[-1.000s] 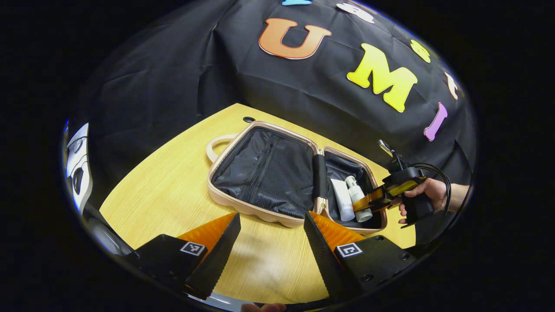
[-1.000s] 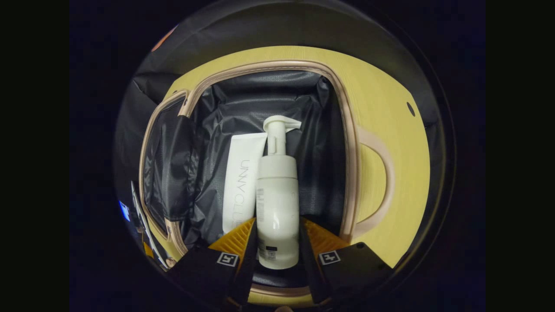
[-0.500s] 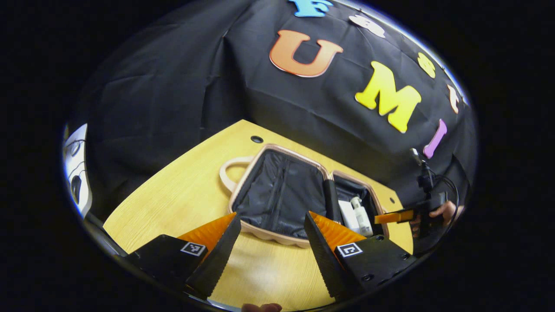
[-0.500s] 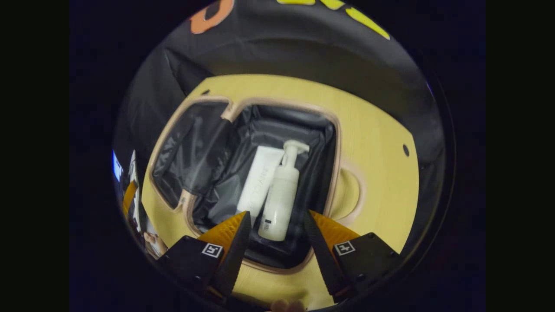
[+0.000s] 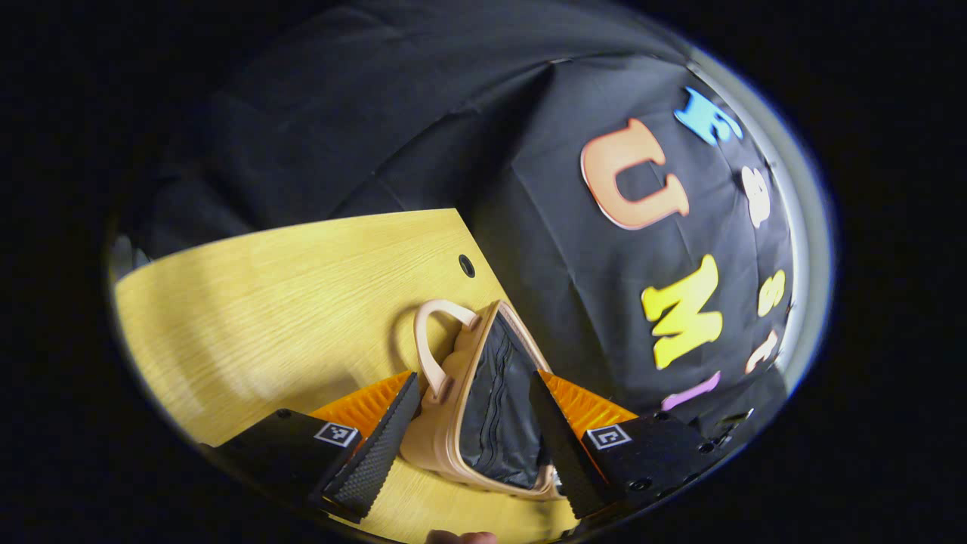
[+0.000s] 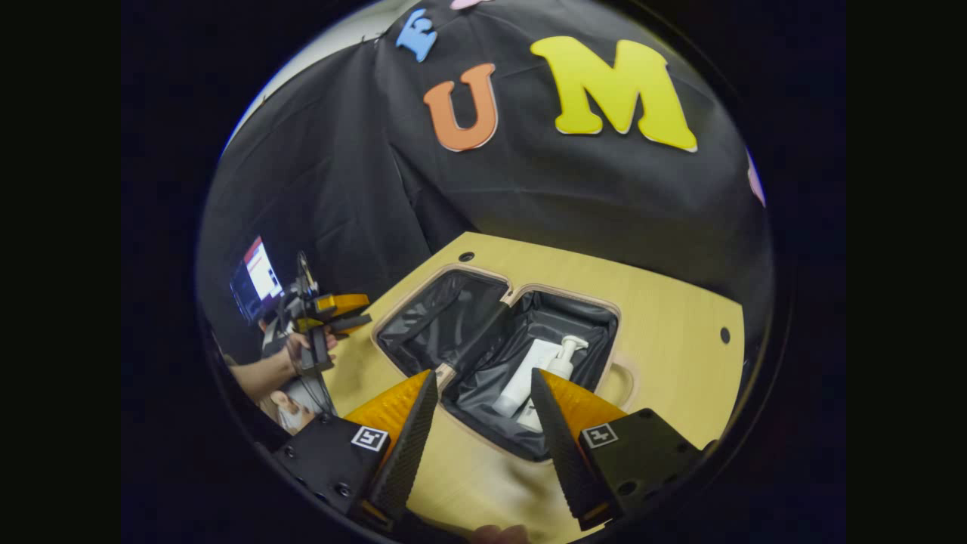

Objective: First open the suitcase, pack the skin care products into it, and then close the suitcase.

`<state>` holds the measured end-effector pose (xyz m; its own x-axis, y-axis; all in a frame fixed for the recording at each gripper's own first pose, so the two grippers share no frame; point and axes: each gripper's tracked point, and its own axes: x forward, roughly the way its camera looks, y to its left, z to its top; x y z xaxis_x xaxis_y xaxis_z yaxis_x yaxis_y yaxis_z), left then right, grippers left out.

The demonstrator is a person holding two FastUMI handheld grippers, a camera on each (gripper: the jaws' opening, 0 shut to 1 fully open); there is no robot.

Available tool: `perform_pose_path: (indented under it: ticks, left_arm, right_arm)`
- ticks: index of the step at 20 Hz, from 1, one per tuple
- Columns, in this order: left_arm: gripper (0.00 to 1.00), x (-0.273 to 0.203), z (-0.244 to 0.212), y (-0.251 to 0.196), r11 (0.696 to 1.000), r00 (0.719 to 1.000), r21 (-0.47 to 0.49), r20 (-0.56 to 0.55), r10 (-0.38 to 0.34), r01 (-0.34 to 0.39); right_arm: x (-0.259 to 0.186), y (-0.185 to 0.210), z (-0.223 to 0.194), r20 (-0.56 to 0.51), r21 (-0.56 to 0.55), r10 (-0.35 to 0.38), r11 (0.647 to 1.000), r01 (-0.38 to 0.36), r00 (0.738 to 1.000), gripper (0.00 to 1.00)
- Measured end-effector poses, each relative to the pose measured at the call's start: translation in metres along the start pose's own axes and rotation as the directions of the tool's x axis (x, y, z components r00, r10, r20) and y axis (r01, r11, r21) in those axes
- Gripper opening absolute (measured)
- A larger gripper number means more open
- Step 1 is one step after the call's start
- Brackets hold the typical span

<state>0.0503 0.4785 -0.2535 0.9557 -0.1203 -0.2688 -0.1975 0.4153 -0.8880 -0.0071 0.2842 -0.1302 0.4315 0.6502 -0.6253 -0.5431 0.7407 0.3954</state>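
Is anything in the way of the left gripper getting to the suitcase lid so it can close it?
Nothing visible blocks it. The left gripper is open with the lid's edge and handle right between its fingers. The right gripper is open, above the table's near side.

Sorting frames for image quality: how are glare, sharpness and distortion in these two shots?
Left gripper view: sharp, the yellow wooden table carries soft pale glare patches, its edge bowed by the fisheye. Right gripper view: dimmer, slightly soft; the open beige suitcase looks curved, its black lining shadowed.
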Motion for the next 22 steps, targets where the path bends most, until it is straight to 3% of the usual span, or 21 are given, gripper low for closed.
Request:
perform_pose_path:
  ticks: [2, 9, 15, 16, 17, 18, 20, 22]
  left_arm:
    - [0.94, 0.016, 0.008, 0.01, 0.997, 0.999, -0.075, 0.015, -0.032, 0.033]
    - [0.9, 0.068, 0.008, 0.027, 0.981, 0.998, -0.187, -0.017, -0.059, 0.055]
    - [0.73, 0.092, 0.017, 0.022, 0.944, 0.996, -0.317, 0.007, -0.092, 0.089]
    - [0.82, 0.094, 0.014, 0.022, 0.94, 0.996, -0.329, -0.002, -0.093, 0.087]
    - [0.8, 0.095, 0.012, 0.021, 0.936, 0.995, -0.34, -0.011, -0.097, 0.087]
    - [0.61, 0.093, 0.013, 0.019, 0.935, 0.995, -0.346, -0.014, -0.094, 0.083]
    - [0.49, 0.093, 0.011, 0.013, 0.943, 0.995, -0.324, -0.033, -0.095, 0.079]
    - [0.45, 0.088, 0.017, -0.01, 0.952, 0.992, -0.284, -0.032, -0.125, 0.111]
  right_arm:
    - [-0.008, -0.008, 0.001, 0.011, 0.034, -0.01, 0.999, 0.009, 1.0, 0.75]
    - [-0.027, -0.008, 0.007, 0.036, 0.07, -0.041, 0.997, 0.039, 0.999, 0.78]
    - [-0.036, -0.001, -0.003, 0.031, -0.016, -0.074, 0.997, 0.074, 0.997, 0.78]
    - [-0.038, -0.001, -0.005, 0.033, -0.03, -0.082, 0.996, 0.083, 0.996, 0.78]
    - [-0.038, 0.0, -0.006, 0.037, -0.04, -0.085, 0.995, 0.087, 0.996, 0.78]
    - [-0.04, 0.002, -0.007, 0.043, -0.047, -0.087, 0.995, 0.089, 0.995, 0.78]
    - [-0.045, 0.005, -0.006, 0.058, -0.057, -0.085, 0.994, 0.089, 0.995, 0.78]
    - [-0.049, 0.003, -0.005, 0.077, -0.046, -0.083, 0.995, 0.087, 0.994, 0.78]
